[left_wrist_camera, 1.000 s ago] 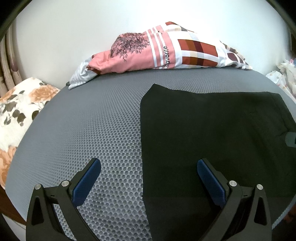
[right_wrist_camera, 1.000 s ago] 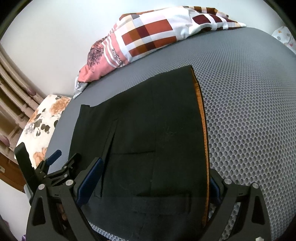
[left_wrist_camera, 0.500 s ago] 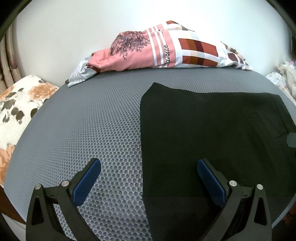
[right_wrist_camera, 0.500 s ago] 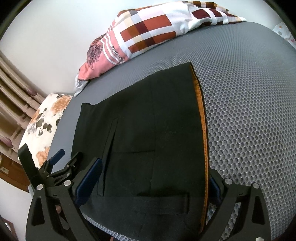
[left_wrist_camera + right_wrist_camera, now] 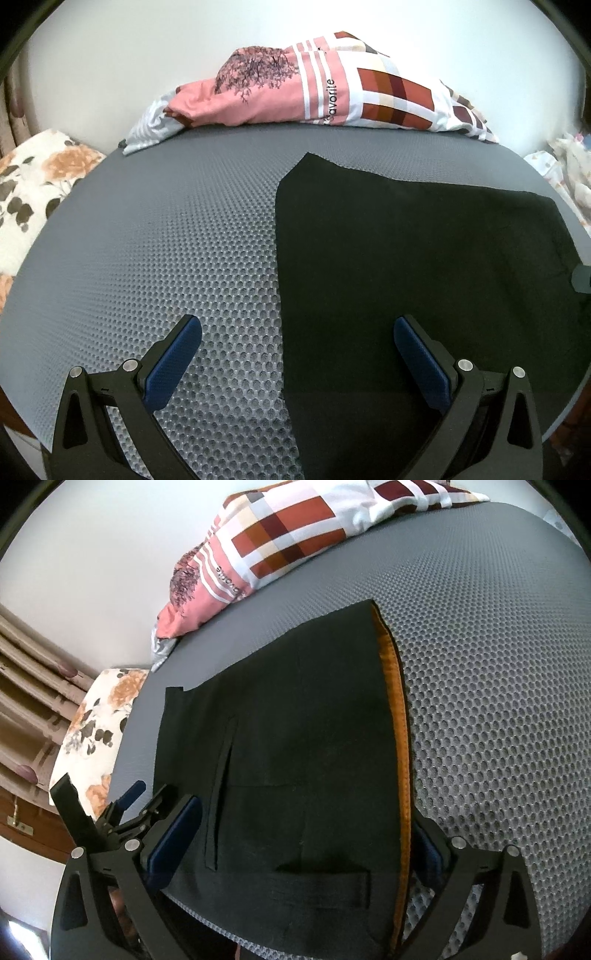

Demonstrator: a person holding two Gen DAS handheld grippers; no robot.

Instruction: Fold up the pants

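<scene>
Black pants (image 5: pixel 424 266) lie flat and folded on the grey honeycomb mat (image 5: pixel 177 236). Their straight left edge runs down between the fingers of my left gripper (image 5: pixel 297 354), which hovers open over the near edge, one pad (image 5: pixel 173 363) above bare mat. In the right wrist view the pants (image 5: pixel 295 738) show a pocket slit, a belt loop (image 5: pixel 325 880) and an orange waistband lining (image 5: pixel 400 746) along the right edge. My right gripper (image 5: pixel 301 843) is open and straddles the waistband end; its right finger is partly hidden behind the orange edge. The left gripper (image 5: pixel 122 812) shows at the pants' left side.
A pink and checked pillow (image 5: pixel 321 96) lies along the far edge of the mat against the white wall. A floral cushion (image 5: pixel 29 184) sits off the left side, and light cloth (image 5: pixel 569 173) off the right. The mat's near edge drops off just under both grippers.
The right gripper has drawn back a little toward the near edge, so the belt loop and more of the waistband now show. The left gripper has barely shifted. Both stay open.
</scene>
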